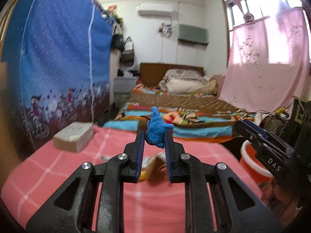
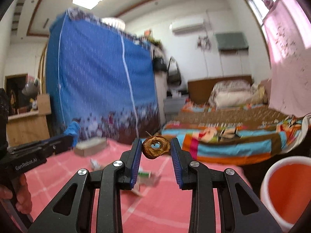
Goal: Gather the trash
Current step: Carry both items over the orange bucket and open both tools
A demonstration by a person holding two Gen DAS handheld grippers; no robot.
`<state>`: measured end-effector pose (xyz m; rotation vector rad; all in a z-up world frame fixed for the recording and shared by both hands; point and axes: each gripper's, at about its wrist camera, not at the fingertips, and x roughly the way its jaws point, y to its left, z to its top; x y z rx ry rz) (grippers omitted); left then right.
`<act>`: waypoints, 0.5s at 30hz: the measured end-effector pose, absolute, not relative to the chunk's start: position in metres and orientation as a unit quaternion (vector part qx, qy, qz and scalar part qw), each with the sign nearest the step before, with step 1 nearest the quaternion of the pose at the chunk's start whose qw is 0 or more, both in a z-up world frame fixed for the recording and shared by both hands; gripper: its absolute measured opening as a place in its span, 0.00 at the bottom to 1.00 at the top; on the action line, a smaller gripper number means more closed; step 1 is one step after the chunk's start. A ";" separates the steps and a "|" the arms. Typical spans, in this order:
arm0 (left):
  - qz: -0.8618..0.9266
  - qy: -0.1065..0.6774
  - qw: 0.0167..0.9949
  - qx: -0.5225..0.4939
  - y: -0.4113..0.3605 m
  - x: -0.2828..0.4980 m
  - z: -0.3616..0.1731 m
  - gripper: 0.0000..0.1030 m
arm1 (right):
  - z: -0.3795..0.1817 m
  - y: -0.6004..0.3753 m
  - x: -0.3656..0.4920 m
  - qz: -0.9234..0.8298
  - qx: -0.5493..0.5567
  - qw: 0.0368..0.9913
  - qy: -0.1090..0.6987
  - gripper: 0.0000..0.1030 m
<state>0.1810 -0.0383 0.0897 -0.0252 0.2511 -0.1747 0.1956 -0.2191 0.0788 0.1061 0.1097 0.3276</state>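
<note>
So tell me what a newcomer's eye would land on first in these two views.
First, the crumpled blue scrap pinched at the tips of the left gripper, held above the pink checked tablecloth. Next, the brown dried ring with a hole gripped in the right gripper. At the table's right edge stands an orange bucket with a white rim.

Blue wardrobe (image 1: pixel 58 58) left, bed (image 1: pixel 175 104) behind, pink curtain (image 1: pixel 268 58) right, box (image 1: pixel 73 136) on tablecloth (image 1: pixel 58 167)

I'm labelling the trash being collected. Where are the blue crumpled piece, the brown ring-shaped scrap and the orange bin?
blue crumpled piece (image 1: pixel 156 129): left wrist view, middle of the wad between the tongs.
brown ring-shaped scrap (image 2: pixel 156 147): right wrist view, lower rim of the ring.
orange bin (image 2: pixel 272 174): right wrist view, white rim.
</note>
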 end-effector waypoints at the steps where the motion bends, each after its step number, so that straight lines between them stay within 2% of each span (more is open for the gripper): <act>1: -0.094 0.117 0.989 -0.006 -0.045 0.180 0.094 0.23 | 0.083 -0.225 0.191 0.155 0.055 0.986 0.039 0.27; 5: -0.127 0.101 0.987 0.013 -0.070 0.176 0.104 0.23 | 0.093 -0.244 0.183 0.126 0.064 0.990 0.006 0.27; 15: -0.201 0.086 0.975 0.048 -0.137 0.167 0.112 0.23 | 0.097 -0.295 0.160 0.069 0.095 0.993 -0.019 0.27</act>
